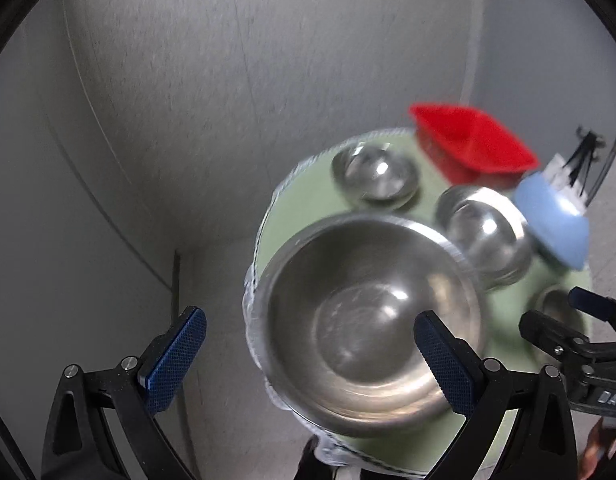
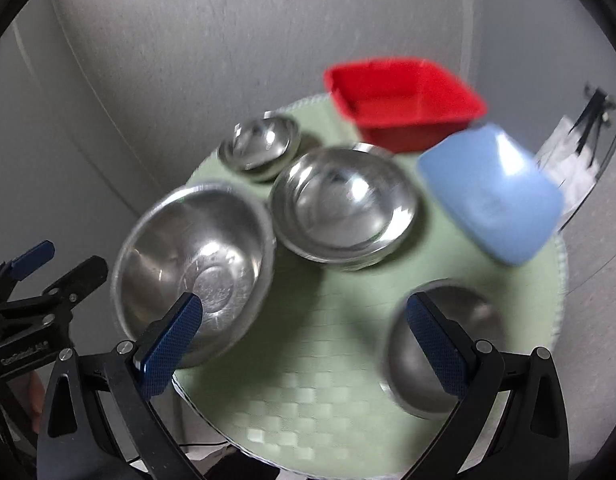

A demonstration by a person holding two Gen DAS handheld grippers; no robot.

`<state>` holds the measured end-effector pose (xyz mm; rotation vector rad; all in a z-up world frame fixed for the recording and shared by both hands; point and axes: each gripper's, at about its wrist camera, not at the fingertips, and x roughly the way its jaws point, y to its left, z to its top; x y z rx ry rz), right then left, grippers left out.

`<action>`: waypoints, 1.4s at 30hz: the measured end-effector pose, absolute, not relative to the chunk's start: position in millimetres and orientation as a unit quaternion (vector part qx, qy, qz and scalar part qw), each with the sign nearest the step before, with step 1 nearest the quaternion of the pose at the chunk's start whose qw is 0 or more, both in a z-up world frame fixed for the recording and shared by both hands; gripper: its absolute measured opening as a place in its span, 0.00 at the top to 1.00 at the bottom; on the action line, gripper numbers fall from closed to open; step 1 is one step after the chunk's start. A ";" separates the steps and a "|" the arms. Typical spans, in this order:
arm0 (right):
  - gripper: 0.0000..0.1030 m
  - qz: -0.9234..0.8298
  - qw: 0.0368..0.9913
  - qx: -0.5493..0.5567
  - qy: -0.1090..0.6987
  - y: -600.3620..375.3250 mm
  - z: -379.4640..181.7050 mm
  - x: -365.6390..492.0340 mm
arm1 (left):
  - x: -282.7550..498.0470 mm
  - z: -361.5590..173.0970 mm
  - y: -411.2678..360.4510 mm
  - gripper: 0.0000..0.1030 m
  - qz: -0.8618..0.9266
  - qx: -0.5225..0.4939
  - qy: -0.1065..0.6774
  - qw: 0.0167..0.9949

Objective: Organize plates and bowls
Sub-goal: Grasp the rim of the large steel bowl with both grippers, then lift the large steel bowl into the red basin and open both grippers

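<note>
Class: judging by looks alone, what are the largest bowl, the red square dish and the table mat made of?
Largest bowl: probably stainless steel, shiny with mirror glints. Red square dish: likely plastic, uniformly coloured, dull sheen. Table mat: seemingly woven vinyl or fabric, pale green, checkered weave.

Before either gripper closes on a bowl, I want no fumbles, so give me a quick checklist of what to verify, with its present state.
1. Left gripper open: ok, jaws wide apart.
2. Right gripper open: ok, nothing between the pads.
3. Large stainless steel bowl lined up with the left gripper: not ok, only its right finger is over the bowl.
4. Overturned steel bowl lined up with the right gripper: not ok, it sits behind the right finger.
5. Red square plastic dish and pale blue plastic dish out of the way: ok, at the far side of the green woven mat.
6. Sharp view: not ok, both views are blurred.
</note>
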<state>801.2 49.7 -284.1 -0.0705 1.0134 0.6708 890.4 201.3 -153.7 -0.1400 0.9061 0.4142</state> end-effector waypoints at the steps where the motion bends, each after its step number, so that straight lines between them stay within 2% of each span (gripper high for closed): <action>1: 0.00 0.317 0.814 -0.028 0.486 56.1 -291.5 803.4 | 897.9 -159.7 209.9 0.00 0.197 -0.066 0.438 0.875; 4: 0.02 0.311 0.805 -0.030 0.504 75.2 -309.6 806.0 | 922.8 -179.1 233.8 0.01 0.185 -0.049 0.461 0.867; 7: 0.09 0.295 0.797 -0.025 0.526 88.3 -323.7 810.7 | 947.5 -201.9 259.5 0.02 0.168 -0.021 0.483 0.859; 8: 0.10 0.290 0.797 -0.026 0.530 93.0 -328.0 812.3 | 957.1 -210.5 268.1 0.05 0.160 -0.017 0.490 0.857; 10: 0.15 0.270 0.793 -0.026 0.545 101.4 -339.4 814.6 | 967.2 -223.9 277.0 0.17 0.138 -0.012 0.506 0.851; 11: 0.23 0.265 0.791 -0.022 0.551 101.6 -341.1 814.4 | 967.1 -229.7 283.8 0.28 0.125 -0.010 0.514 0.849; 12: 0.32 0.262 0.787 -0.012 0.558 104.5 -345.6 814.6 | 969.5 -232.4 289.1 0.36 0.113 -0.011 0.521 0.846; 13: 0.36 0.259 0.785 -0.008 0.562 105.5 -347.9 814.0 | 978.0 -240.0 296.2 0.39 0.099 -0.013 0.527 0.844; 15: 0.54 0.253 0.783 0.004 0.568 108.8 -352.9 811.8 | 985.4 -249.1 305.6 0.59 0.072 -0.014 0.536 0.841; 16: 0.60 0.251 0.779 0.012 0.574 110.9 -356.2 811.6 | 987.5 -252.0 308.7 0.66 0.063 -0.014 0.539 0.840; 17: 0.75 0.251 0.777 0.016 0.577 111.4 -357.0 810.9 | 987.1 -253.5 311.4 0.78 0.043 -0.021 0.540 0.840; 18: 0.86 0.253 0.773 0.023 0.581 112.9 -358.8 809.9 | 987.2 -253.5 312.9 0.81 0.030 -0.026 0.540 0.841; 23: 0.86 0.241 0.787 0.005 0.568 122.9 -343.6 803.5 | 985.2 -236.0 325.7 0.82 0.020 -0.023 0.520 0.854; 31: 0.84 0.275 0.813 -0.006 0.513 122.1 -270.1 809.9 | 991.2 -158.4 341.8 0.82 0.009 -0.033 0.421 0.906; 36: 0.83 0.278 0.839 -0.024 0.467 105.8 -224.2 867.1 | 1042.0 -131.2 319.7 0.82 -0.002 -0.028 0.380 0.925; 42: 0.83 0.258 0.859 -0.030 0.440 72.8 -203.8 958.1 | 1140.2 -140.1 281.1 0.81 -0.028 -0.038 0.370 0.928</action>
